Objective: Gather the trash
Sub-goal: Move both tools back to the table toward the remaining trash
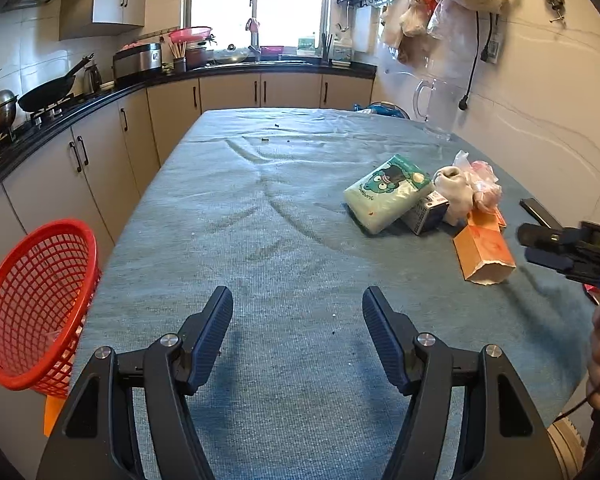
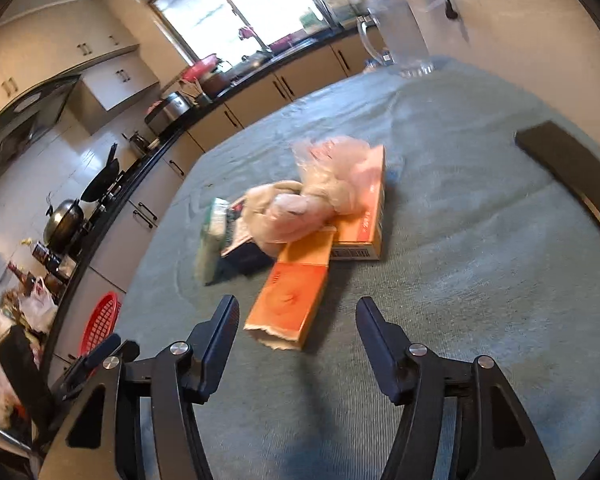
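Observation:
A heap of trash lies on the blue-green tablecloth: a green tissue pack, a small dark carton, crumpled beige and pink plastic bags and a torn orange box. My left gripper is open over bare cloth, well left of the heap. In the right wrist view my right gripper is open just short of the orange box, whose torn end lies between the fingertips without touching them. Behind it are the bags and a second orange box. The right gripper also shows at the left view's right edge.
A red mesh basket hangs off the table's left edge, also seen as the red basket. A clear jug stands at the far right by the wall. A dark bar lies to the right. Counters and cabinets run along the left.

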Demonstrator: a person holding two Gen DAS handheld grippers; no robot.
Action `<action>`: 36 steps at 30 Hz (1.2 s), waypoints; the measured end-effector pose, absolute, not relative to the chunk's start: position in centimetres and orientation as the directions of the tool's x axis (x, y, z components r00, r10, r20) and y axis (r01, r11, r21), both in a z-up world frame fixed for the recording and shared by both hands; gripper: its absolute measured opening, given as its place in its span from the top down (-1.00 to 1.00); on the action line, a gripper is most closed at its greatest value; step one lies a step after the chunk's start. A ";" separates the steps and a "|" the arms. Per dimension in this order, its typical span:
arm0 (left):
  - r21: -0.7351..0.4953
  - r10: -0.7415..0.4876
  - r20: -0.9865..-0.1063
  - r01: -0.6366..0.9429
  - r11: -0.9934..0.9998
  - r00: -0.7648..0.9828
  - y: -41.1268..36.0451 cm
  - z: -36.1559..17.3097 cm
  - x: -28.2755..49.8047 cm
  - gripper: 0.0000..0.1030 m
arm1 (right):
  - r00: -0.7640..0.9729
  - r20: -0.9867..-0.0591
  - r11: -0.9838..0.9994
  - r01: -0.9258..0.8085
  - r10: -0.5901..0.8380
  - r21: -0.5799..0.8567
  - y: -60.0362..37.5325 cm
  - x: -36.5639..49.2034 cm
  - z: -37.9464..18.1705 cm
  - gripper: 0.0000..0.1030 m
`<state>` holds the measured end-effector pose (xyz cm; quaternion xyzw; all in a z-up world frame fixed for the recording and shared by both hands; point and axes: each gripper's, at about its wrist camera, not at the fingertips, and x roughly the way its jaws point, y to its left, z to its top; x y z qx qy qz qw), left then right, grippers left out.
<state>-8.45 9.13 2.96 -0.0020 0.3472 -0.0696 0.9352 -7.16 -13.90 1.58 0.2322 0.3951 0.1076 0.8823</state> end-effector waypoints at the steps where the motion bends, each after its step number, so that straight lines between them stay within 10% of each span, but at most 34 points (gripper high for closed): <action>1: -0.052 -0.132 -0.651 0.130 0.990 0.747 9.1 2.9 -8.4 -0.29 | 0.659 -0.653 0.869 -0.003 0.374 0.495 -13.7 -6.7 1.4 -0.28; 12: -0.070 -0.153 -0.660 0.142 0.987 0.735 9.3 2.9 -8.2 -0.29 | 0.612 -0.754 0.960 -0.032 0.238 0.278 -8.7 -3.2 0.6 -0.40; 23: -0.051 -0.205 -0.683 0.234 0.971 0.701 6.8 4.4 -6.4 -0.55 | 0.633 -0.696 0.934 -0.134 0.338 0.331 -11.7 -6.8 1.3 0.05; 36: 0.249 -0.211 -0.706 0.515 0.820 0.676 0.4 4.0 0.6 -0.63 | 0.616 -0.667 0.898 -0.170 0.418 0.406 -14.8 -8.2 0.1 0.07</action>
